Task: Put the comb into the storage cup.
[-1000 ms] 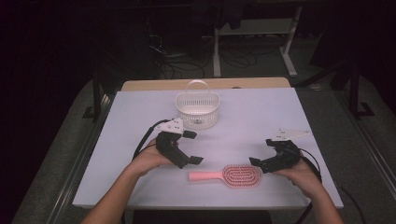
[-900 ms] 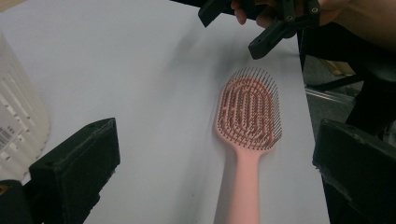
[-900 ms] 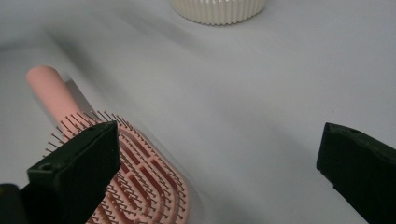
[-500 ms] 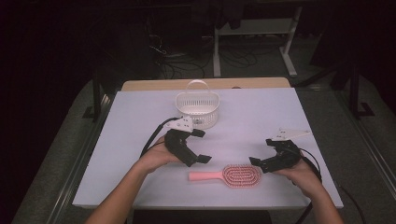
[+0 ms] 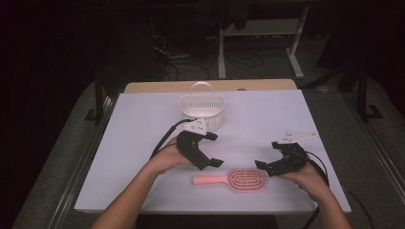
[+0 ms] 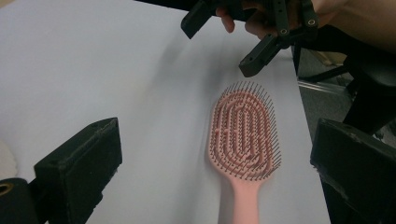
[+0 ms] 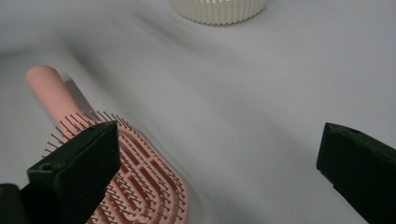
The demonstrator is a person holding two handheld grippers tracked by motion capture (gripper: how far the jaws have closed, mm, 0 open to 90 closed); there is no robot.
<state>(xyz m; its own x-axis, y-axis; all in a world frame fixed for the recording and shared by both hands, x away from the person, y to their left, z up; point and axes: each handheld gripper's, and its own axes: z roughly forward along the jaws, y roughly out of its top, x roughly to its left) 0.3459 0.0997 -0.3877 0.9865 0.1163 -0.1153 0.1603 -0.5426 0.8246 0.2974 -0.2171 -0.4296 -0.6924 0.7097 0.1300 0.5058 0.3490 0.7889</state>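
Pink hairbrush (image 5: 235,179) flat on the white table (image 5: 143,143) near the front edge, bristles up, handle toward the person's left, oval head toward the right; untouched by either tool; lying free, so probably the piece about to be picked up; bristle-up pose leaves the smooth handle as the easier grasp. Left gripper (image 5: 213,149) just behind the handle end, raised off the surface, jaws spread wide and empty; in the left gripper view (image 6: 245,135) brush framed between the two black jaws, handle running off the bottom edge; reads as lining up on the brush from above. Right gripper (image 5: 267,153) just beside the brush head, jaws likewise wide apart with nothing held; in the right gripper view one jaw overlaps the bristles (image 7: 140,158), contact versus hovering not resolvable from that angle; apparently waiting beside the head, perhaps to steady it. White slatted basket (image 5: 202,106) farther back at table centre, well apart from the brush, handle upright; likely destination, judged only from layout; contents not visible from here, only its lower wall (image 7: 219,9) in the right gripper view. Room beyond the table dark; desk legs and cables barely made out; forearms cut off at the bottom edge.
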